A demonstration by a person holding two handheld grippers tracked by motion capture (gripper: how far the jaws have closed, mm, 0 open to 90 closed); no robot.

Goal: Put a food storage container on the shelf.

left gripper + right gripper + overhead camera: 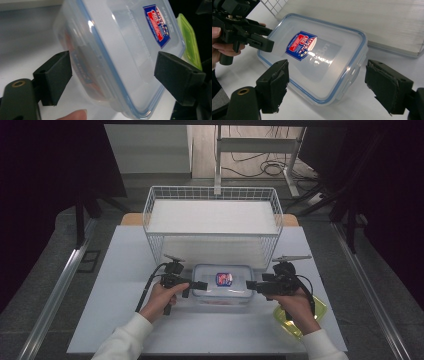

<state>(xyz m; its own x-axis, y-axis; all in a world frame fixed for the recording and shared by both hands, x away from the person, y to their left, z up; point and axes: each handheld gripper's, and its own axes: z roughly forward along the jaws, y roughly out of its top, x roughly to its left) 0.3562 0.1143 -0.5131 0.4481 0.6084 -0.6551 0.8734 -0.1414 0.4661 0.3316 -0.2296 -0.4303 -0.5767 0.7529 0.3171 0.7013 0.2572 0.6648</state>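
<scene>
L tool (201, 285) & R tool (251, 285), both wide, are flanking lidded container (223, 285) at 9 & 3 o'clock on desk (115, 295).

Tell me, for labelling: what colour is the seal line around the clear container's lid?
Blue, clearest in the right gripper view on the container lid.

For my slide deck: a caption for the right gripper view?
Open right gripper faces a clear lidded container; left gripper at its far end.

Red-blue label (301, 45) on clear container lid (332, 50); print too blurred to read.
</scene>
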